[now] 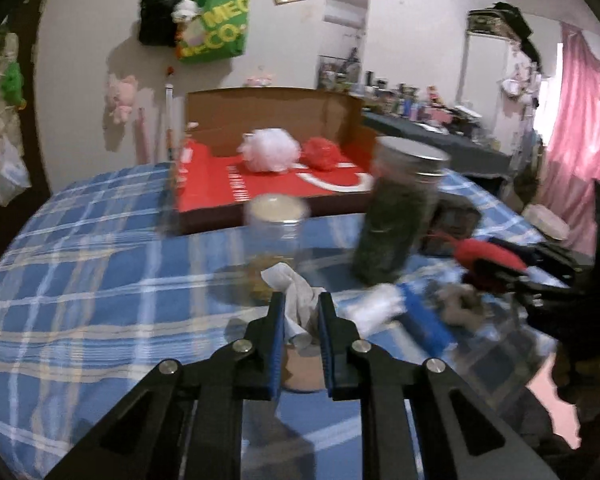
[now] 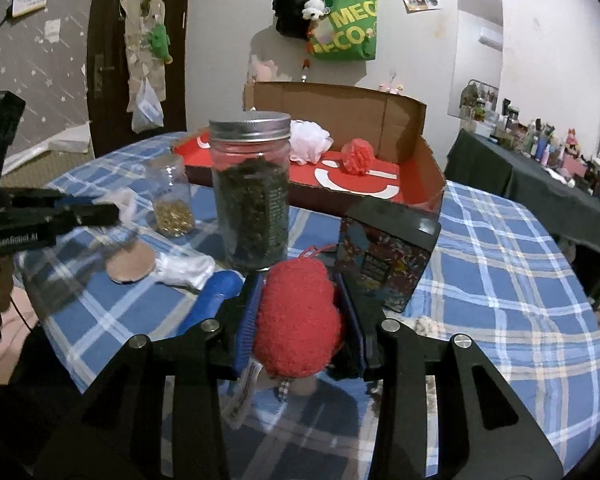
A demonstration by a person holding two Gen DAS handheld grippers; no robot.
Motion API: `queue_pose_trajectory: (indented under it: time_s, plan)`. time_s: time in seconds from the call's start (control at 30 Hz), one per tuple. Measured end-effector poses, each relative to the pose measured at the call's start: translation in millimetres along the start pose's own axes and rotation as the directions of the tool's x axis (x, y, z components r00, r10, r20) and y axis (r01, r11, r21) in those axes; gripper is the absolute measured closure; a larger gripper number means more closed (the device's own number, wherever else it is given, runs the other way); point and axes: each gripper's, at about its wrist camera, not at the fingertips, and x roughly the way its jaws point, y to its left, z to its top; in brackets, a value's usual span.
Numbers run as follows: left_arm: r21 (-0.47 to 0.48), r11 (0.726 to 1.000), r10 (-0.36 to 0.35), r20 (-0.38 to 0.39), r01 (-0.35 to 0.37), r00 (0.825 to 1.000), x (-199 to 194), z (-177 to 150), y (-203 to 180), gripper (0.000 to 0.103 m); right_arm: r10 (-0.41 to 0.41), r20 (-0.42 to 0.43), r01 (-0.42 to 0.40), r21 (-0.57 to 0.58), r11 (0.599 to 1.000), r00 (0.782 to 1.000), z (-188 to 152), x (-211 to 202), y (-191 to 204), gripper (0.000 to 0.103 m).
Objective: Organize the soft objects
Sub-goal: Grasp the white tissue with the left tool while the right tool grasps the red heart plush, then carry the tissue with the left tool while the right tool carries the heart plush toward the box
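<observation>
Left gripper (image 1: 302, 314): jaws pinch a crumpled white cloth (image 1: 300, 300).
Right gripper (image 2: 300, 312): squeezes a fuzzy red plush (image 2: 298, 320); only this view shows its tag.

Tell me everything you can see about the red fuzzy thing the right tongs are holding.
The red plush is a rounded, lumpy soft toy of bright red fuzzy, terry-like fabric. A thin red cord loop comes off its top and a white label hangs below it. It sits roughly upright, pinched at both sides by the blue pads of the right tongs, which are shut on it, above the blue plaid cloth. Right behind it stands the jar of dark green contents; contact between them cannot be told.
</observation>
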Motion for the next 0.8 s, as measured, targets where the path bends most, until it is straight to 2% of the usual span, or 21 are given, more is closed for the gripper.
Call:
queue_pose_trajectory:
  time_s: [0.23, 0.5, 0.8]
  plan:
    - [0.004, 0.993, -0.116, -0.035, 0.116, 0.993, 20, 3, -34, 0.086, 0.038, 0.003, -0.038, 0.04, 0.998, 0.999, 1, 2, 4, 0.066]
    - [0.002, 0.99, -0.138, -0.045, 0.138, 0.989, 29, 5, -49, 0.086, 0.053, -0.003, -0.053, 0.066, 0.996, 0.999, -2, 6, 5, 0.066]
    - [-0.026, 0.99, -0.14, -0.057, 0.139, 0.989, 32, 3, -44, 0.086, 0.067, -0.015, -0.066, 0.08, 0.995, 0.998, -4, 11, 4, 0.066]
